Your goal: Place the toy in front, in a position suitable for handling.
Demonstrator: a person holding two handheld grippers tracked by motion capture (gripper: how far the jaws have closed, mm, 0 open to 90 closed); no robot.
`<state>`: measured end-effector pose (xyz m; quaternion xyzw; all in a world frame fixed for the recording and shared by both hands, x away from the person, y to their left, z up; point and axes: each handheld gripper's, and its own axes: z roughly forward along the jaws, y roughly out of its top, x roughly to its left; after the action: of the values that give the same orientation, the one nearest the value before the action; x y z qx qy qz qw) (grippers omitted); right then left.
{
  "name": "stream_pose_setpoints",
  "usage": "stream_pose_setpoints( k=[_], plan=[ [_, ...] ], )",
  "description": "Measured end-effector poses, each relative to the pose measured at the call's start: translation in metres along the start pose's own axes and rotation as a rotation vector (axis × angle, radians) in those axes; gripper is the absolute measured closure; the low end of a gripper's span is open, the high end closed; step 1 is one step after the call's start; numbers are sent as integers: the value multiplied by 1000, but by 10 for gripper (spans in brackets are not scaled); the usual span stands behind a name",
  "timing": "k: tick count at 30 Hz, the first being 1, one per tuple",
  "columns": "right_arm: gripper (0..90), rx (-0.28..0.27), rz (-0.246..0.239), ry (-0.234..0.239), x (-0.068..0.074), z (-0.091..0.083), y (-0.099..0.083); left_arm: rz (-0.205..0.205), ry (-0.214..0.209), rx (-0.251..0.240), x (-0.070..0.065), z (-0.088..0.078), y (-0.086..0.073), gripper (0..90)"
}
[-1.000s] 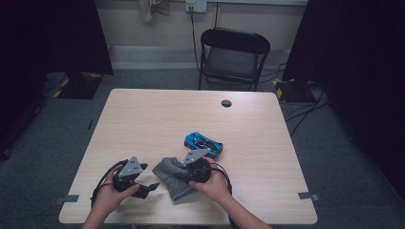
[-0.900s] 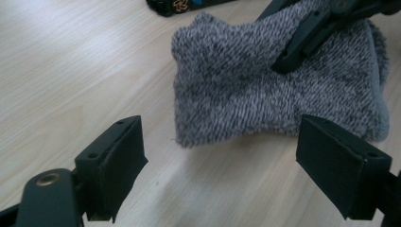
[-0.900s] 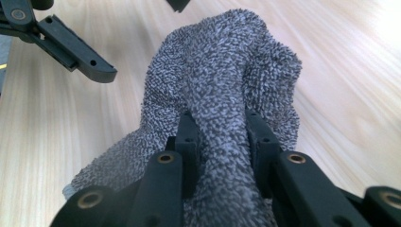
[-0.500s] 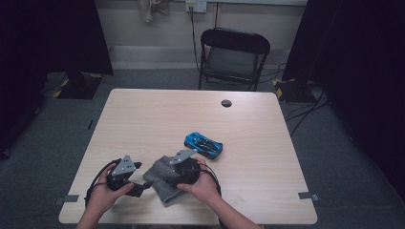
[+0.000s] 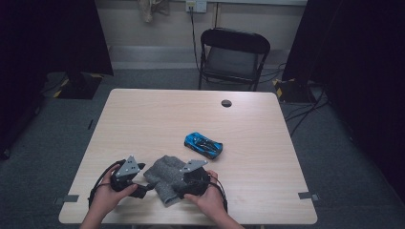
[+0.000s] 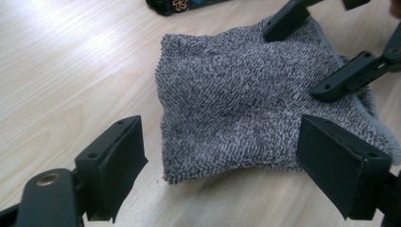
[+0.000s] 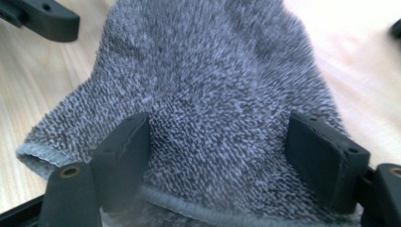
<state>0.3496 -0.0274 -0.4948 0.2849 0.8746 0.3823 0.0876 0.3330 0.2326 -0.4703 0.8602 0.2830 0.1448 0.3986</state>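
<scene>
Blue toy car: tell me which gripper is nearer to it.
Right. The right gripper sits over the grey towel, just below the blue toy car; the left gripper is farther left, at the towel's left edge.

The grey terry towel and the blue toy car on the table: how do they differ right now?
The grey terry towel is soft, folded and lies flat at the table's near edge between both grippers; the blue toy car is hard, glossy and sits farther in, apart from them. The towel is the larger of the two. Both rest on the pale wooden table.
</scene>
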Motion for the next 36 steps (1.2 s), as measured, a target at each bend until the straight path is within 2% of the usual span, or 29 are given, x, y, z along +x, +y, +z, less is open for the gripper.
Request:
stream_pose_setpoints(
  k=[3,4,9,10,12,14,16,17,19,22,24,25,26,28,29,32,34,36],
  plan=[
    [301,7,-30,7,-3,2,2,-1,3,-3,1,0,0,158],
    [393,5,-33,15,-5,2,4,-4,2,-4,2,0,0,157],
    [634,21,-95,110,-15,5,12,-6,7,-14,3,-3,1,158],
    [657,28,-111,124,-16,7,14,-4,9,-16,3,-3,1,157],
    [670,36,-179,157,-17,11,21,4,10,-15,4,-4,2,157],
    [670,42,-199,178,-19,15,25,18,5,-14,4,-5,4,158],
    [666,42,-256,204,-22,18,31,32,-7,-15,4,-5,6,159],
    [646,47,-260,215,-23,19,33,38,-11,-16,4,-5,7,159],
    [528,28,-242,220,-25,18,34,54,-19,-26,5,-5,10,159],
    [355,2,-188,215,-30,9,33,78,-48,-51,6,-4,17,158],
    [295,-14,-167,207,-34,-1,31,116,-50,-53,7,-1,24,154],
    [287,-22,-160,204,-36,-7,29,140,-45,-53,8,1,28,153],
    [262,-30,-153,195,-39,-13,27,145,-49,-56,9,3,31,153],
    [239,-32,-143,182,-46,-26,21,157,-84,-58,11,11,37,153],
    [241,-29,-144,169,-49,-32,17,186,-92,-32,11,16,38,153],
    [235,-32,-118,154,-60,-47,1,233,-107,14,9,30,38,154],
    [235,-26,-109,142,-65,-53,-8,264,-102,34,6,40,36,154],
    [235,-22,-94,134,-71,-57,-17,266,-135,43,3,48,36,155]
  ],
)
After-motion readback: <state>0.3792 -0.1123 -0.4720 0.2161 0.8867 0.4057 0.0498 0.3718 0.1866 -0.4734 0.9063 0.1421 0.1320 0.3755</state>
